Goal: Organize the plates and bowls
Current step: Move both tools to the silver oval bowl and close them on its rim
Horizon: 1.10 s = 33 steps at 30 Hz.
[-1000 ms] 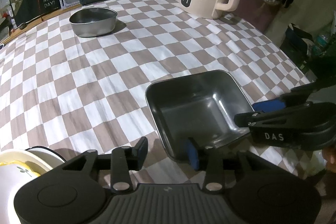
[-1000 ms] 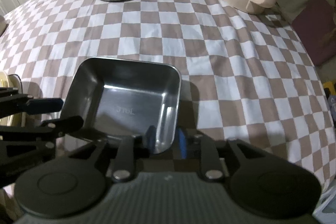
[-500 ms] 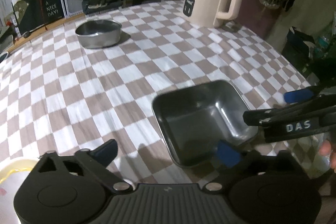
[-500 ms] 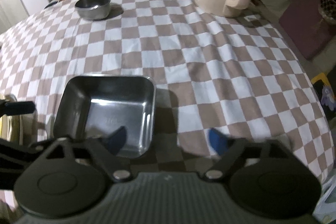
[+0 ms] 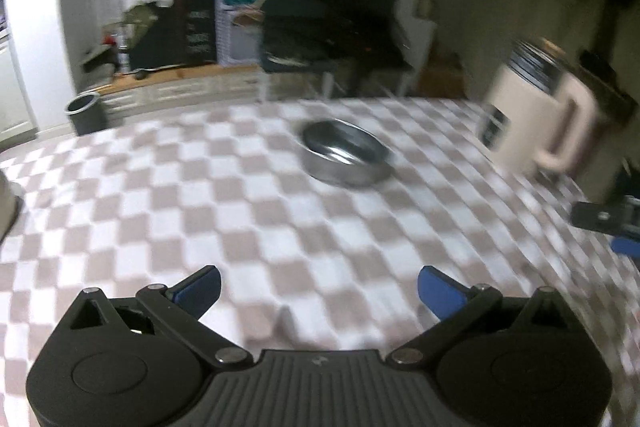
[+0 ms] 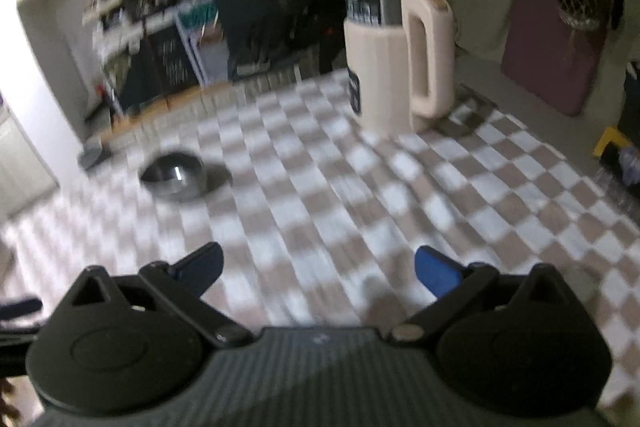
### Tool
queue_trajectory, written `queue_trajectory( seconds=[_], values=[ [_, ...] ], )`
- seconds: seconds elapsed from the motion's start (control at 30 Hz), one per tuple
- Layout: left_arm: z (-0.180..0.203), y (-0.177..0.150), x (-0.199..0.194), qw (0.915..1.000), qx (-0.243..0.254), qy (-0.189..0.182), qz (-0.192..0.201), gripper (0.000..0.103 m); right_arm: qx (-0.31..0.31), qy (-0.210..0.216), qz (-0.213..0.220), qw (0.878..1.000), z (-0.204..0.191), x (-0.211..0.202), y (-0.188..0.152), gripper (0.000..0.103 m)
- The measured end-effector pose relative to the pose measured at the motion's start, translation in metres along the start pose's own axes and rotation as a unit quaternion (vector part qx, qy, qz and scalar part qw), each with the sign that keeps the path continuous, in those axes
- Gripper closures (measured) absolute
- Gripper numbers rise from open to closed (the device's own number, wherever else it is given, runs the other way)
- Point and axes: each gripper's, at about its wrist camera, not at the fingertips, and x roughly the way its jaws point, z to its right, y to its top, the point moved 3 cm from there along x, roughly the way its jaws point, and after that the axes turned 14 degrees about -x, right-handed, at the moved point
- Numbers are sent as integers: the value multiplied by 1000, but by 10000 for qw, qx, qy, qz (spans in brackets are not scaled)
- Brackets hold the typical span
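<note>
My left tongs (image 5: 318, 287) stand spread as wide as they go, blue pads far apart, with nothing between them but checked cloth. My right tongs (image 6: 316, 269) are the same: fully spread and empty.

I take the steel bowl (image 5: 344, 157) as my landmark. It sits upright on the table (image 5: 200, 211), which is covered in a brown-and-white checked cloth, and it lies well beyond my left tongs, a little to the right of their midline. From my right wrist view the same steel bowl (image 6: 174, 177) lies far ahead and off to the left of the right tongs, with open cloth between.

To the right of the bowl, near the far right edge of the table, stands a cream electric kettle (image 5: 536, 123) with a dark lid and a big loop handle; it is well apart from the bowl. In the right wrist view the kettle (image 6: 396, 55) stands upright, handle turned toward me.

Beyond the bowl, past the table's far edge, there are cluttered shelves and a dark bin (image 5: 86, 111) on the floor. Both views are smeared with blur, so finer detail escapes me.

At the right edge of the left wrist view, part of my other tool shows, well to the right of the bowl.
</note>
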Motion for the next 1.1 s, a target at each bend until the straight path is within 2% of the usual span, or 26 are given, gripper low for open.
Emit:
queue_trajectory(
  seconds=[0.13,0.3,0.47,0.57,0.67,0.73,0.77,0.83,0.97,1.0,1.03,1.07,1.1],
  values=[
    [-29,36,24,9986,-440,-236,195,0,152,81,223,9996,-17,35,23,0],
    [-34,78,60,9967,-716,-271,278,0,468,340,305,9979,-43,86,45,0],
    [-17,117,102,9982,-540,-243,-50,0,489,655,-85,9966,-69,131,65,2],
    [-7,122,128,9981,-469,-291,-291,3,801,1113,-296,9901,-68,154,73,12],
    [-1,117,158,9959,-506,-350,-657,18,999,1276,-501,9855,-64,175,70,27],
    [0,107,172,9945,-562,-382,-799,29,1092,1316,-662,9830,-60,190,65,48],
    [-1,105,179,9941,-582,-391,-824,31,1172,1334,-687,9817,-57,195,62,53],
    [-1,102,187,9936,-630,-438,-834,42,1266,1488,-528,9793,-54,200,61,63],
    [-5,103,195,9924,-830,-526,-747,56,930,1681,-406,9805,-65,204,64,79],
    [-5,105,196,9922,-854,-553,-718,64,888,1722,-424,9801,-68,205,64,82],
    [-5,105,195,9921,-869,-577,-699,78,828,1763,-451,9798,-70,205,65,85],
    [-5,105,193,9918,-885,-608,-699,86,784,1748,-453,9804,-70,205,66,85],
    [-4,106,192,9918,-883,-600,-696,87,744,1730,-442,9811,-71,205,67,85]
  ],
)
